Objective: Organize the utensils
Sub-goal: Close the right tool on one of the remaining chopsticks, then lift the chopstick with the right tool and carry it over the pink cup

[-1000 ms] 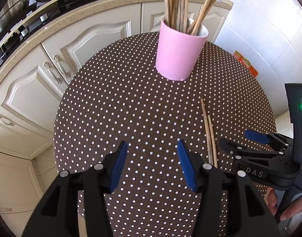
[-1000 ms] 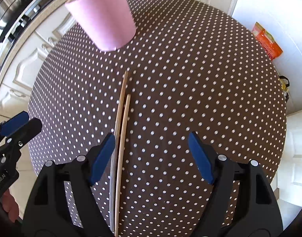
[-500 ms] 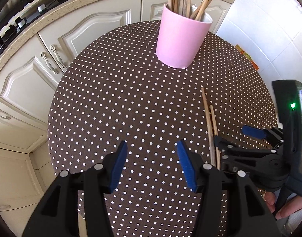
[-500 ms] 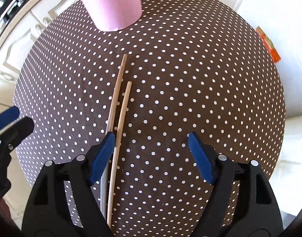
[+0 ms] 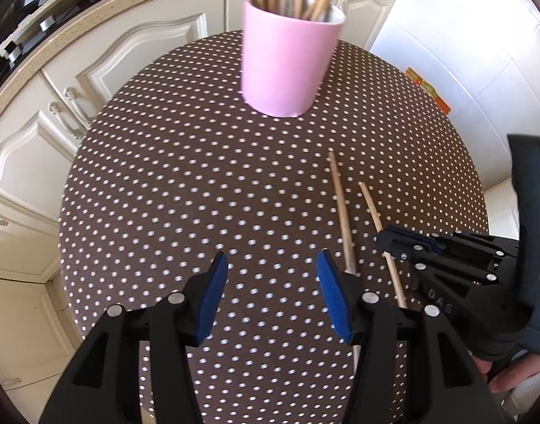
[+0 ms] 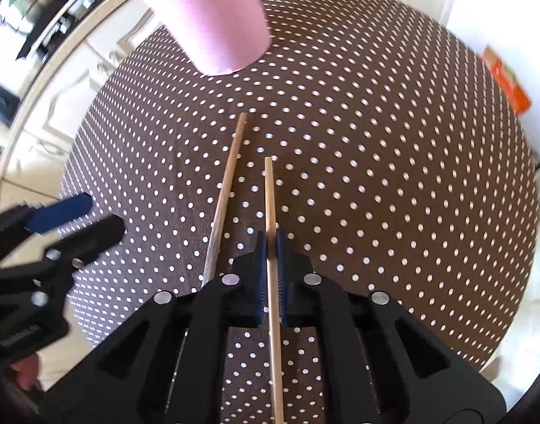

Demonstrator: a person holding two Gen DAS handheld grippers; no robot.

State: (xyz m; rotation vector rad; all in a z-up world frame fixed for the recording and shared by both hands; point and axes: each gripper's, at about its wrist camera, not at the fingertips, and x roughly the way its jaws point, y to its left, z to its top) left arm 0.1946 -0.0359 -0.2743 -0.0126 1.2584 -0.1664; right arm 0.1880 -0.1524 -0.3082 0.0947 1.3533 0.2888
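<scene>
Wooden chopstick (image 6: 270,198) now sits pinched in our right tool (image 6: 270,247), whose jaws have just closed, ready for the pink cup (image 6: 213,17); our left tool (image 5: 271,275) gapes empty.

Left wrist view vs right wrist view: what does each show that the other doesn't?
Left wrist only: chopsticks standing in the pink cup, and the open left gripper front on.
Right wrist only: the right gripper shut on the shorter chopstick, seen straight down its pads.
Both: the cup, the longer chopstick lying loose, and the dotted table.
</scene>
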